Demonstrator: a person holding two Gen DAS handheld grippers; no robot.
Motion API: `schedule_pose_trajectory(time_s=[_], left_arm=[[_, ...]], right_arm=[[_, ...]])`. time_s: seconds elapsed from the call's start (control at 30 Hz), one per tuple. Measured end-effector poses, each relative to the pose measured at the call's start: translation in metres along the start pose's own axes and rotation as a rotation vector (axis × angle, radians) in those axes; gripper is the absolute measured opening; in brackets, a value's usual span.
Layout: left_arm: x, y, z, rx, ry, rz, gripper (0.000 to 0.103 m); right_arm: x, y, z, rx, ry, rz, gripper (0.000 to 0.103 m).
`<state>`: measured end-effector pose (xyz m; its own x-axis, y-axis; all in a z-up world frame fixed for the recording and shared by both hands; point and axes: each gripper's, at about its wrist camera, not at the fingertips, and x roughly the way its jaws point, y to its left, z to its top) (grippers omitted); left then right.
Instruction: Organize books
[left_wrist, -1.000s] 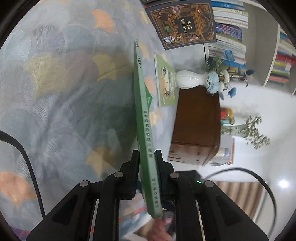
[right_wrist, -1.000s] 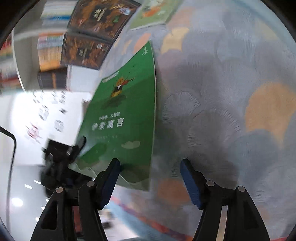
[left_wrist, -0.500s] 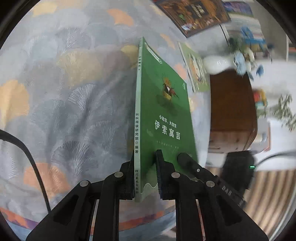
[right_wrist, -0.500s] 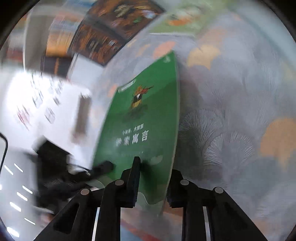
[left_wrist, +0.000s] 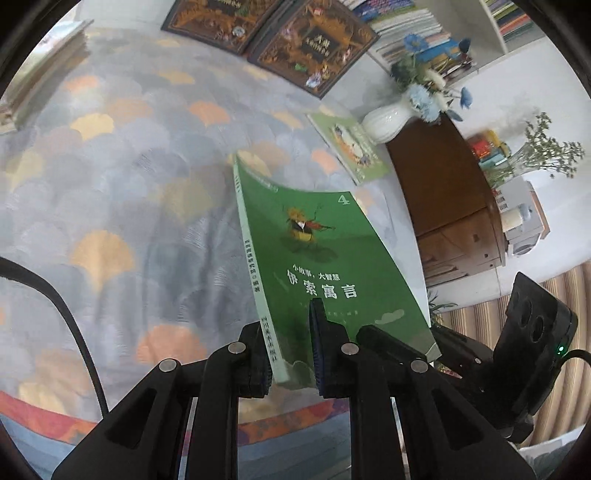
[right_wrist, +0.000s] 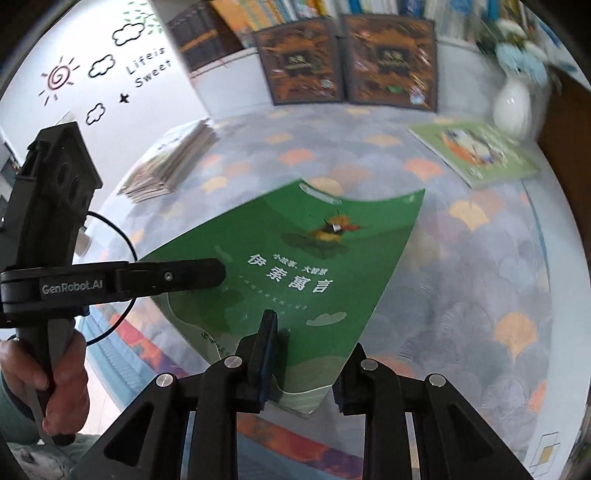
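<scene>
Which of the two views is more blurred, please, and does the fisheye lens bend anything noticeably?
Right wrist view: more blurred, the vase and shelf books smeared, though the green book stays readable. Left wrist view: mostly sharp, green book crisp; edges curve, with the cabinet bowed.

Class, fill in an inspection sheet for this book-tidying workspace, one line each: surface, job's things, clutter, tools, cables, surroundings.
Surface: grey fan-patterned rug with orange patches.
Job's things: thin green paperback book held off the rug; light-green picture book lying flat; stack of thin books; two dark ornate hardbacks standing against the shelves.
Clutter: nothing seen.
Tools: left tool and right tool both shut on the green book's near edge.
Cables: black cable.
Surroundings: white vase of blue flowers, brown wooden cabinet, bookshelves.
</scene>
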<state>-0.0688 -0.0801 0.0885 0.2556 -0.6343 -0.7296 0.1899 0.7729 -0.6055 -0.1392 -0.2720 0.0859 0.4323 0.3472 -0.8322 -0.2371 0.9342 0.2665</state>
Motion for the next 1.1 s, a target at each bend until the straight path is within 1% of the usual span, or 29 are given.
schedule_pose_trajectory(time_s=[0.13,0.23,0.37,0.43,0.5,0.63,0.73,0.83,0.97,1.07,1.1], left_arm=[[-0.032,0.019,0.003,0.005,-0.049,-0.011,0.013],[-0.068,0.041,0.015,-0.007,-0.111,-0.022,0.013],[-0.124,0.088,0.037,-0.029,-0.219,-0.022,0.013],[-0.147,0.111,0.045,-0.041,-0.265,-0.013,0.013],[-0.174,0.144,0.057,-0.056,-0.316,0.006,0.013],[-0.206,0.197,0.075,-0.092,-0.358,0.049,0.014],[-0.219,0.235,0.092,-0.118,-0.375,0.079,0.014],[-0.218,0.264,0.110,-0.127,-0.363,0.100,0.015],[-0.208,0.291,0.132,-0.146,-0.342,0.084,0.014],[-0.199,0.307,0.149,-0.163,-0.323,0.068,0.014],[-0.196,0.313,0.155,-0.171,-0.317,0.076,0.014]], right_arm=[[-0.003,0.037,0.014,-0.015,-0.026,0.007,0.024],[-0.001,0.077,0.039,-0.044,-0.060,0.018,0.025],[0.011,0.131,0.079,-0.080,-0.108,0.062,0.025],[0.026,0.161,0.102,-0.107,-0.126,0.088,0.026],[0.043,0.189,0.122,-0.138,-0.141,0.105,0.026],[0.091,0.244,0.159,-0.192,-0.139,0.121,0.028],[0.126,0.276,0.182,-0.214,-0.129,0.124,0.028],[0.159,0.294,0.202,-0.202,-0.100,0.109,0.029],[0.184,0.296,0.224,-0.139,-0.075,0.095,0.030],[0.204,0.293,0.241,-0.087,-0.061,0.058,0.031],[0.210,0.293,0.245,-0.076,-0.052,0.047,0.031]])
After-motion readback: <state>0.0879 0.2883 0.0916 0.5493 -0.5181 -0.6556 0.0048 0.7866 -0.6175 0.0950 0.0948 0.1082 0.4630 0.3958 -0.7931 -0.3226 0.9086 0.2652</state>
